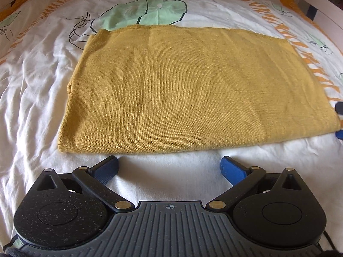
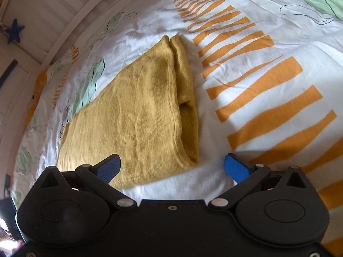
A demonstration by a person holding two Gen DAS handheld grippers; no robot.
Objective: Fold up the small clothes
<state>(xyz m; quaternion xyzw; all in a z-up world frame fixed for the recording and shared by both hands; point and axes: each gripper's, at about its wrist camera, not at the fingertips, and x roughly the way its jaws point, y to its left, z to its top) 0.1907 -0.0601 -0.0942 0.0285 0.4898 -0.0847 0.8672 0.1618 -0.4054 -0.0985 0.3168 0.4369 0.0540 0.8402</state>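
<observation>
Folded mustard knit garment [image 1: 182,90] flat on patterned bedsheet [image 1: 38,98]; left gripper [image 1: 169,167], right gripper [image 2: 172,167] fingers spread, empty, near edge.

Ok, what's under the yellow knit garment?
The yellow knit garment lies flat on the printed bedsheet. A green leaf print disappears under its far edge; anything else beneath is covered.

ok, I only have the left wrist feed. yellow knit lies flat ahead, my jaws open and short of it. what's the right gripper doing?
Observer: The right gripper is open too, nothing between its pads, over the near corner of the yellow knit.
Operator: anything odd on that side of the garment?
Observer: Yes. A folded-in sleeve runs along that edge, its cuff opening showing.
Operator: what's past the bed?
Observer: A white slatted bed frame with a dark blue star beside it.
</observation>
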